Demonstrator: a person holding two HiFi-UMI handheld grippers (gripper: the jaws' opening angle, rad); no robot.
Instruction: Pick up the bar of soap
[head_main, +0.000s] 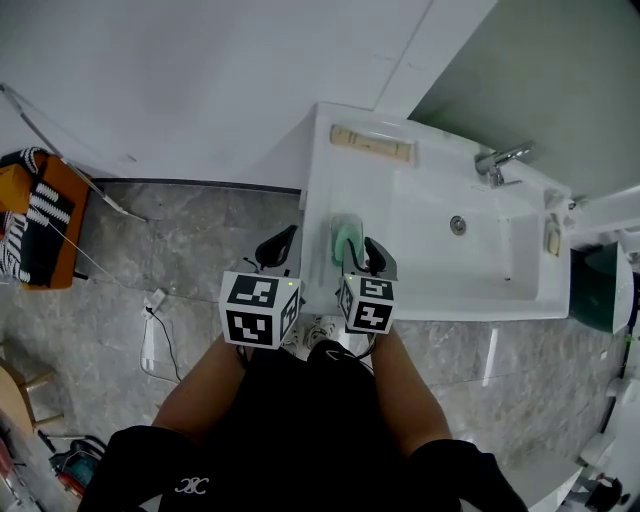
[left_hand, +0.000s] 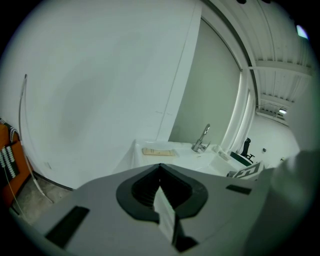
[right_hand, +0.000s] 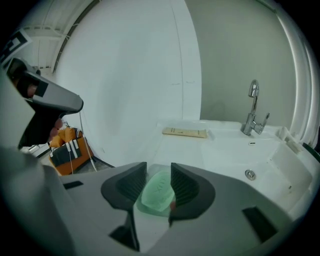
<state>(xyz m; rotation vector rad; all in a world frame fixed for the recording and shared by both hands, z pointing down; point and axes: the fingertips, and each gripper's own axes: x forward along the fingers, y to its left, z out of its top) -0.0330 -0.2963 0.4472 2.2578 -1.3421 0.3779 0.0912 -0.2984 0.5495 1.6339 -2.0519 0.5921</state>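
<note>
Right gripper view: the pale green oval bar of soap (right_hand: 158, 194) is seen lying in a translucent green dish (right_hand: 152, 211) on the near rim of the white ceramic washbasin (right_hand: 220, 150), not yet lifted. The right gripper (right_hand: 159, 175) is set around it, jaws roughly half spread, pads flanking the bar without pressing. Closing and lifting are judged to be left. The left gripper (left_hand: 160, 170) is clenched on nothing, beside the basin.
</note>
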